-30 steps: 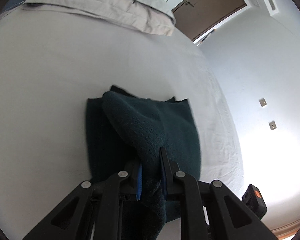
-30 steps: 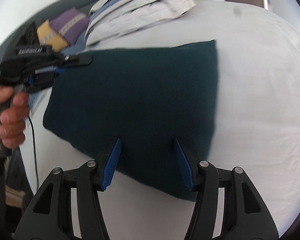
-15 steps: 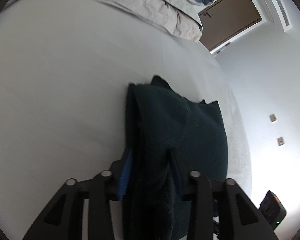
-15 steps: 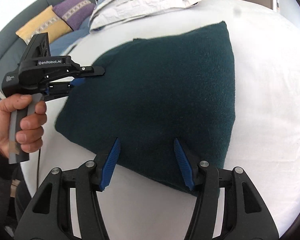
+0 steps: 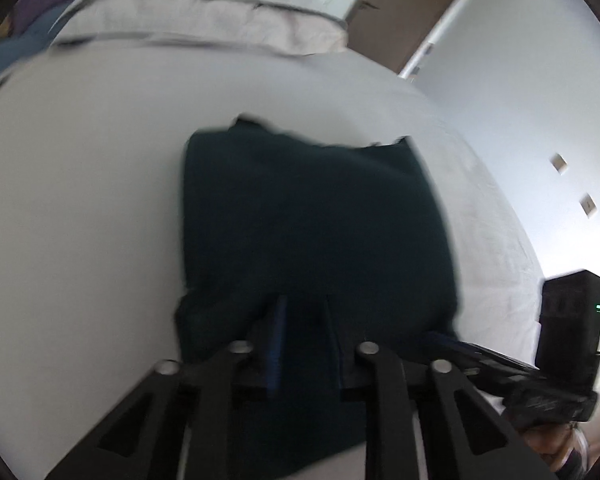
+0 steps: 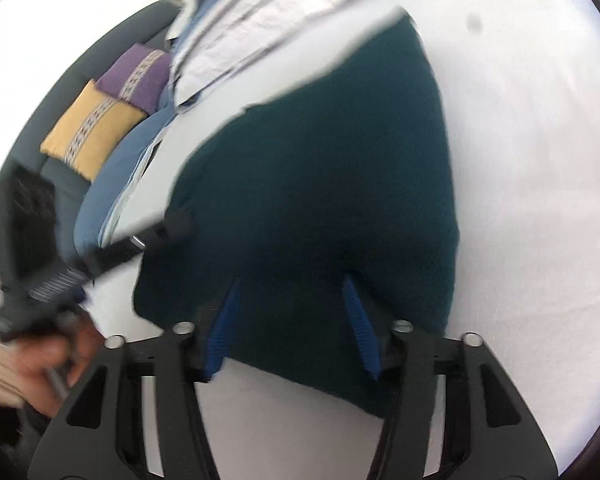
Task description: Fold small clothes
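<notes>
Since the frame a second ago, the raised hump of dark green cloth (image 5: 312, 224) that the left tool (image 5: 302, 312) held up has gone down; the cloth now lies flatter on the white bed sheet (image 5: 80, 200). Both views have tilted and blurred, and both tools sit closer over the cloth's near edge than before.

Left tool: fingers close together, with a fold of the cloth's near edge between them. The left wrist view is blurred there; pads read as pinching the cloth.

Right tool (image 6: 296, 304): blue pads (image 6: 224, 320) spread apart but closing, straddling the near edge of the cloth (image 6: 332, 168). Cloth lies between and under the pads; neither pad visibly presses on it.

Cloth position: middle of the bed, folded into a rough rectangle, far edge uneven. In the right wrist view the left tool (image 6: 168, 232) reaches the cloth's left side, carried by a hand (image 6: 48, 360) at lower left.

Surroundings: folded pale bedding (image 5: 220, 20) stacked at the head of the bed; yellow cushion (image 6: 92, 136) and purple cushion (image 6: 136, 76) beside it on a dark sofa. A brown door (image 5: 412, 8) stands behind the bed. The right tool's black body (image 5: 568, 336) shows at the right edge of the left wrist view.
</notes>
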The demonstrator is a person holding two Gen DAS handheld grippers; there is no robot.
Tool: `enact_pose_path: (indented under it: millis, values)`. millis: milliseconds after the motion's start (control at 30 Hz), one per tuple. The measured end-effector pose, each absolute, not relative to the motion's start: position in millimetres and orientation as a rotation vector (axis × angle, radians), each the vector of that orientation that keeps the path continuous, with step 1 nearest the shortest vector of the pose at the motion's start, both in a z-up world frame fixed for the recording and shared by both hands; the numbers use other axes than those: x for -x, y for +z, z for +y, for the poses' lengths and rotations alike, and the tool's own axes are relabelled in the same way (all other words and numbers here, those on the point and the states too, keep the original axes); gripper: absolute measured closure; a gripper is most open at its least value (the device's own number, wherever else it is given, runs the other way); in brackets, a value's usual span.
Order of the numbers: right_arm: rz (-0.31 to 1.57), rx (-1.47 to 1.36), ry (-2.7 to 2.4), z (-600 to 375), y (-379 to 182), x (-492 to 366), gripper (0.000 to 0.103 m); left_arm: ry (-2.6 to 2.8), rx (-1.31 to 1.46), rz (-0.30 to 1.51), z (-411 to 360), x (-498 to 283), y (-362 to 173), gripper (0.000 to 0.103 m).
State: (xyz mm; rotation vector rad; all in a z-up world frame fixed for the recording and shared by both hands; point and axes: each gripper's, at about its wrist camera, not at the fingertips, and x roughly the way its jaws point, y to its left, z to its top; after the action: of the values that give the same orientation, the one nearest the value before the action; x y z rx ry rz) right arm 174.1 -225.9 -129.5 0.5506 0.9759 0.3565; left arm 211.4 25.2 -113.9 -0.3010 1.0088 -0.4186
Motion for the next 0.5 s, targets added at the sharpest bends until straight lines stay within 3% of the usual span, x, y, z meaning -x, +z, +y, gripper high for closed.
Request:
enact_pose_path:
  millis: [100,367,500]
  values:
    - [0.984,-0.568,0.380,-232,-127,-172,0.064,-0.471,0.502,1.031,55,-220,-133,0.097]
    - [0.889,-0.710,0.459,-255,-95,-210,0.062,-0.483,0.503,1.029,58,-224,-133,0.097]
    - [0.959,-0.830,0.474,-257,-112,-267,0.062,-0.493,0.475,1.032,54,-220,-133,0.097]
